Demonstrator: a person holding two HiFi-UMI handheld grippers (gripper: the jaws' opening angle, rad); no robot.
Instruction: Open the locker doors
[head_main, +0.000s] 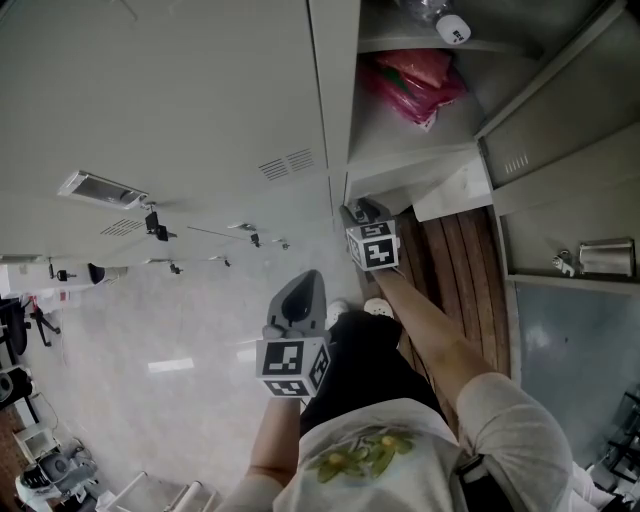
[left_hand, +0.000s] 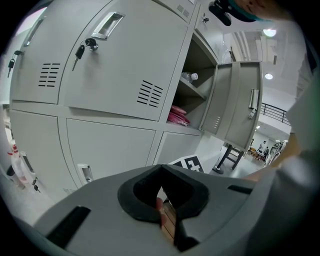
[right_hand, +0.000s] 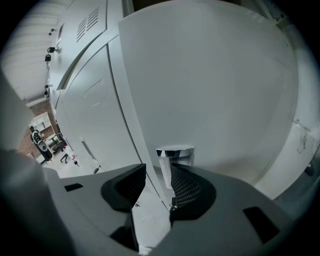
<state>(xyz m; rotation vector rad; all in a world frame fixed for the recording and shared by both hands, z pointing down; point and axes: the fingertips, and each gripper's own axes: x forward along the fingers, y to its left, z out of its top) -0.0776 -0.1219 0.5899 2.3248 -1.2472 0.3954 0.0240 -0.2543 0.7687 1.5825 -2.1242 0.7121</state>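
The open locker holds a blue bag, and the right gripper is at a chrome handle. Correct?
No: the bag in the open locker is pink, not blue, as the head view shows. The right gripper is at the chrome handle.

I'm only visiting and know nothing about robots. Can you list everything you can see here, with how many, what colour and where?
lockers: a bank of several, grey, across the left gripper view
open locker door: one, grey, swung out on the right
bag: one, pink, on a shelf in the open locker
bottle: one, clear with a white cap, on the shelf above the bag
keys: one set, dark, hanging from a closed door's lock
handle: one, chrome, on a closed door at the right gripper's jaw tips
wooden boards: brown, below the open locker
right gripper: one, grey, jaws apart
left gripper: one, grey, jaws together
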